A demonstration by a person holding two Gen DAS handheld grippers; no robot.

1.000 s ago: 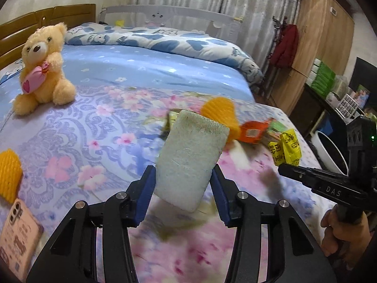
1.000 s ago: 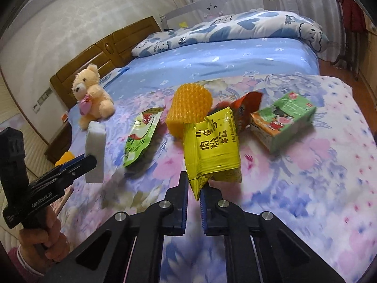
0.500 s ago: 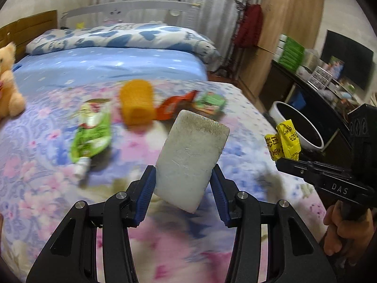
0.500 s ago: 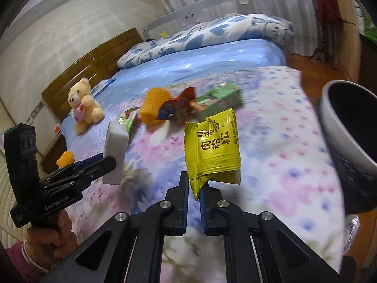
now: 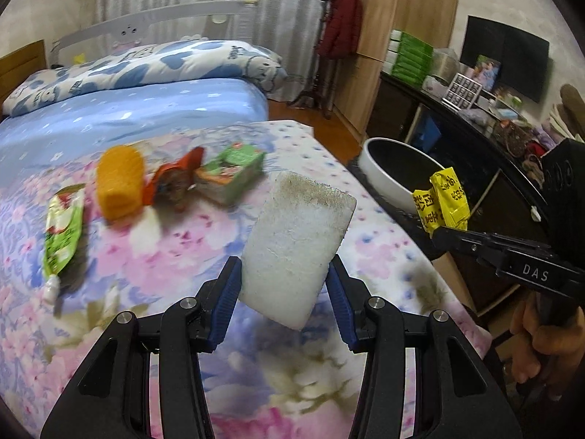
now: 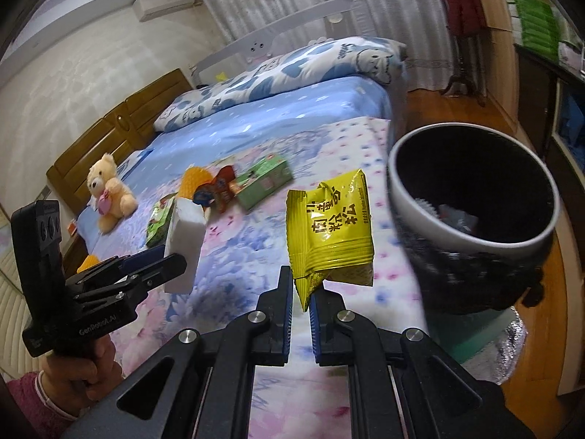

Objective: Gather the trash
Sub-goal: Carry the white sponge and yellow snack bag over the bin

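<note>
Holding a white foam block (image 5: 298, 248), your left gripper (image 5: 284, 292) presses its blue pads on the two sides of the block, which stands tilted above the flowered bed cover (image 5: 182, 248). Your right gripper (image 6: 300, 292) is nearly closed and pinches the lower corner of a yellow snack bag (image 6: 331, 226); the bag stands up from the jaws in the air. Just to the right of this bag you see a bin (image 6: 471, 241) with a white rim and dark inside, at the edge of the bed, and some trash already lies in it.

On the cover behind, more trash waits: a green carton (image 5: 234, 173), an orange-red wrapper (image 5: 175, 183) touching it, an orange foam net (image 5: 119, 179) beside that, and a green pouch (image 5: 62, 234) further left. They look blurred.

A teddy bear (image 6: 109, 192) sits near the wooden headboard (image 6: 120, 128). Your hand (image 6: 87, 369) with a pink sleeve grips the left handle.
</note>
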